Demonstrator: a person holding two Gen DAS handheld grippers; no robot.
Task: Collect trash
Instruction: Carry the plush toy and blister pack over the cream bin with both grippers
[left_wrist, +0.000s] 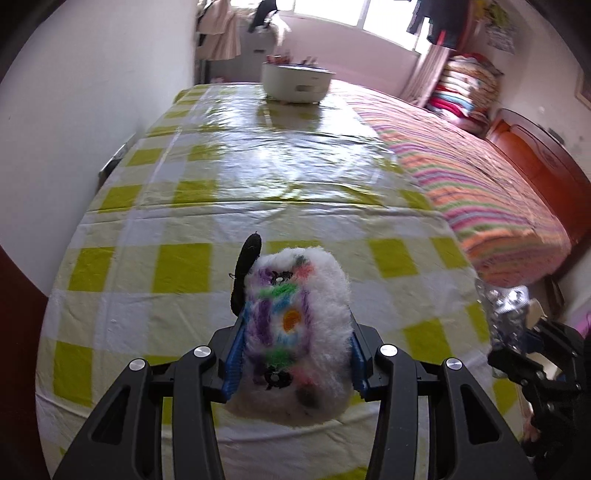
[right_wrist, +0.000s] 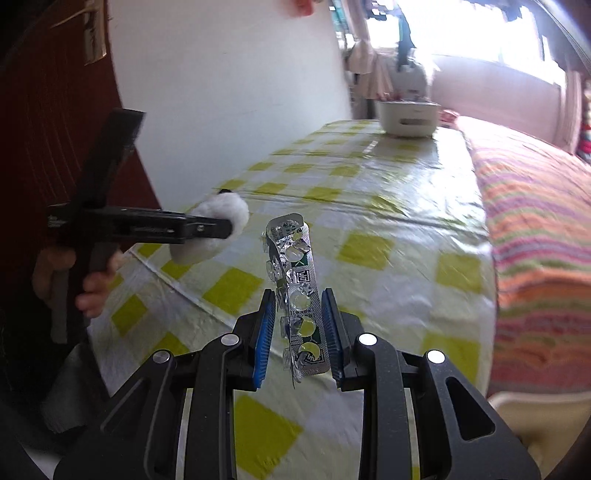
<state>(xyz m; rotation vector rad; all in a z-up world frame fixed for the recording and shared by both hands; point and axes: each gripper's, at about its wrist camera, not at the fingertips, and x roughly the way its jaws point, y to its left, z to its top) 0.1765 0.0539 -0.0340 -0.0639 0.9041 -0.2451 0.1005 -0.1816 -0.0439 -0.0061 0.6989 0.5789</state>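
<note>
The left claw (left_wrist: 295, 354) is clenched on a fluffy white fabric pouch with multicoloured yarn stitching and a black strap (left_wrist: 295, 332), its blue-padded fingers (left_wrist: 233, 363) pressing the two sides of the pouch, which stands up between them and juts out beyond their tips, lifted above the counter covered in a glossy yellow-and-white checked cloth (left_wrist: 221, 177). In the right wrist view the same pouch (right_wrist: 216, 225) shows as a white fluffy lump at the tip of the left claw (right_wrist: 221, 230), off to the left of the right claw and a little ahead of it, with the person's left hand (right_wrist: 74, 284) wrapped around the black handle. The right claw (right_wrist: 300, 334) is clamped on a crumpled silver foil blister pack with emptied pockets (right_wrist: 297, 288); the pack stands upright between the blue pads (right_wrist: 264, 339) and curls over at its top end, held in the air above the near part of the counter (right_wrist: 369, 206). From the left wrist view that pack (left_wrist: 504, 314) appears at the right, beside the counter's edge. Far ahead of both claws, at the far end of the counter, sits a white round plastic basin (left_wrist: 297, 83) with small items in it. To the right of the claws, alongside the counter, lies a bed with a striped orange, pink and green blanket (left_wrist: 480, 192).
</note>
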